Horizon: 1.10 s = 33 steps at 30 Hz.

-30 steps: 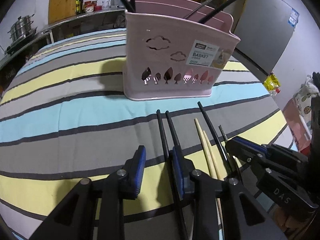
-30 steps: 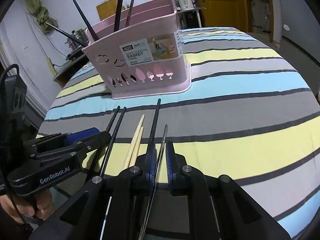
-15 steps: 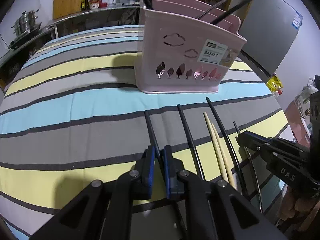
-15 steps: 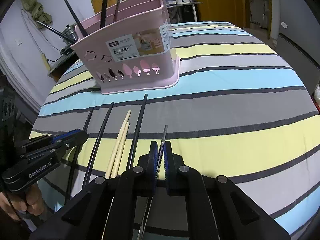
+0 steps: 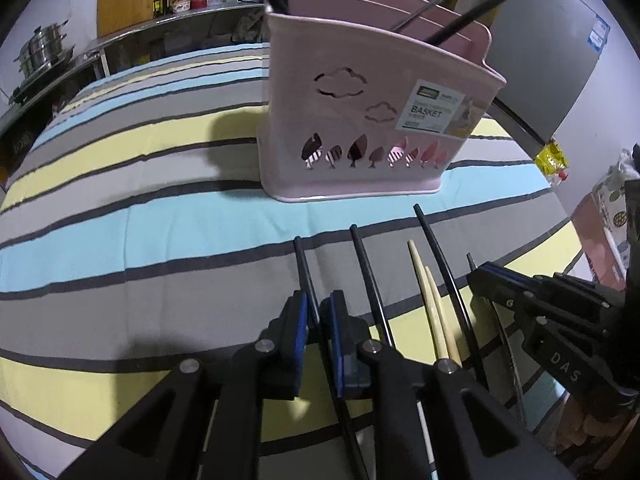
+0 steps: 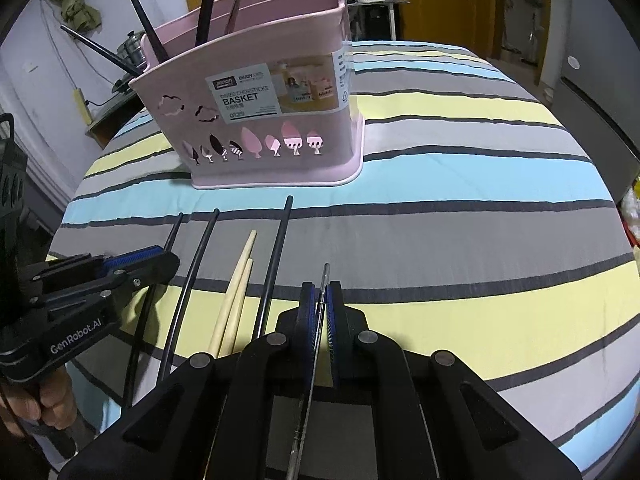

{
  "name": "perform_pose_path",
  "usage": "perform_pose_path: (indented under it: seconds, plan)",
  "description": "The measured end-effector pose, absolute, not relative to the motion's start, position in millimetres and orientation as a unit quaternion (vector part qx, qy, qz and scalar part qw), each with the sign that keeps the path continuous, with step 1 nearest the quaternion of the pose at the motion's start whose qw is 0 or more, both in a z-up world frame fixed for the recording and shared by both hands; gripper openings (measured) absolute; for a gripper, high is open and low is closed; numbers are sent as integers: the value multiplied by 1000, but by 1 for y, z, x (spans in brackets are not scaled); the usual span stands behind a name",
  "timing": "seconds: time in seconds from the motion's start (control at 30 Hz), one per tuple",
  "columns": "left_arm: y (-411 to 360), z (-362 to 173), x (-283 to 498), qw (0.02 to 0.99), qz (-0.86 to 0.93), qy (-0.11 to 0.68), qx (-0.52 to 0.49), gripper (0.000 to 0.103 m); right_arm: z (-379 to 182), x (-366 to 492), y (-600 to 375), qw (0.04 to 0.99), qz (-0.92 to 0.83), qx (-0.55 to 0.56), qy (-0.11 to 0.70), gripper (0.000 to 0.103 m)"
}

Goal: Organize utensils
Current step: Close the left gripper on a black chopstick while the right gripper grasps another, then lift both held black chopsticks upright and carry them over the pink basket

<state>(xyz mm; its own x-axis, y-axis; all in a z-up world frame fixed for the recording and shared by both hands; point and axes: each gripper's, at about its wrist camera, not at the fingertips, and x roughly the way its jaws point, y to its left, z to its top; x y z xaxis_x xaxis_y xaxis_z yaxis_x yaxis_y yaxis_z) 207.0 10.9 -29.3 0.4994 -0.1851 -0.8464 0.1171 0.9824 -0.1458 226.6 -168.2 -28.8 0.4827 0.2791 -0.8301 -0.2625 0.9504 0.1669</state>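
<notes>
Gripping one chopstick each: left gripper [image 5: 319,322] clamps a black chopstick [image 5: 301,258], right gripper [image 6: 319,305] a metal chopstick [image 6: 325,276]; several already stand in the pink basket [image 6: 280,128] ahead, four lie between the grippers.

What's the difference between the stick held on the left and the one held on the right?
The black chopstick in the left hand-held gripper is dark, matte and thicker; the metal chopstick in the right hand-held gripper is silvery, shiny and thinner. The black one is the leftmost of the row, the metal one the rightmost. Both are pinched between blue pads and point toward the pink basket.
</notes>
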Motion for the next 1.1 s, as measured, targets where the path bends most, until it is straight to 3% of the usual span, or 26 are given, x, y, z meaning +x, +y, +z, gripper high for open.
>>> perform_pose_path:
  seconds: [0.23, 0.87, 1.1]
  plan:
    - [10, -15, 204, 868, -100, 485, -45, 7, -13, 220, -178, 867, 173, 35, 465, 4]
    - [17, 108, 181, 914, -140, 378, -39, 5, 91, 206, -202, 916, 183, 45, 355, 4]
    - [20, 127, 174, 923, -143, 356, -38, 5, 108, 195, -205, 923, 179, 46, 338, 4]
